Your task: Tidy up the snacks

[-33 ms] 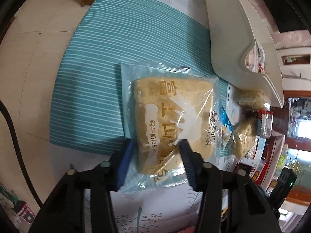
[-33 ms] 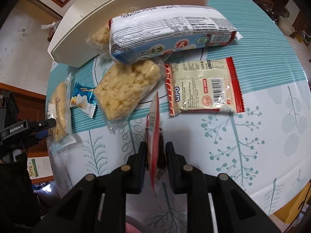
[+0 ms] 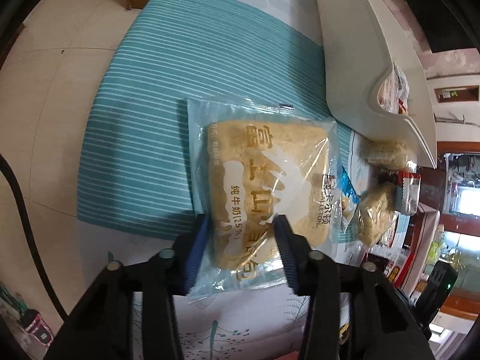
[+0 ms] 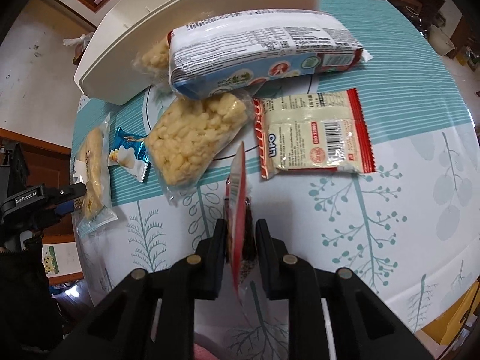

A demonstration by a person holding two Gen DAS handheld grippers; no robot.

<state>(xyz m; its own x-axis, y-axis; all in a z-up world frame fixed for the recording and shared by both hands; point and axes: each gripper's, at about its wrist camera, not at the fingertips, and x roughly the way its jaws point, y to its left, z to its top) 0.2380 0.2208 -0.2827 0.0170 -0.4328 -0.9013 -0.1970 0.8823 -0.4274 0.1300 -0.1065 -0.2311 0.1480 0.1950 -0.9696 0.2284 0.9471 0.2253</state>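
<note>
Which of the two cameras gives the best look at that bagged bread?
The left wrist view: the bagged bread lies face-up, filling the centre, its printed label readable. The right wrist view shows the same bag only edge-on and small at the table's far left.

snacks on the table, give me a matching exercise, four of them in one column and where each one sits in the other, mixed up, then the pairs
Things:
1. bread packet
2. thin red packet
3. Lipo packet
4. long white-and-blue packet

Places:
A. propped against the white bin
B. flat on the tablecloth, red-edged, barcode up
C. on edge between the right gripper's closing jaws
D. between the left gripper's closing blue pads

Pairs: 1-D, 2-C, 3-B, 4-A
</note>
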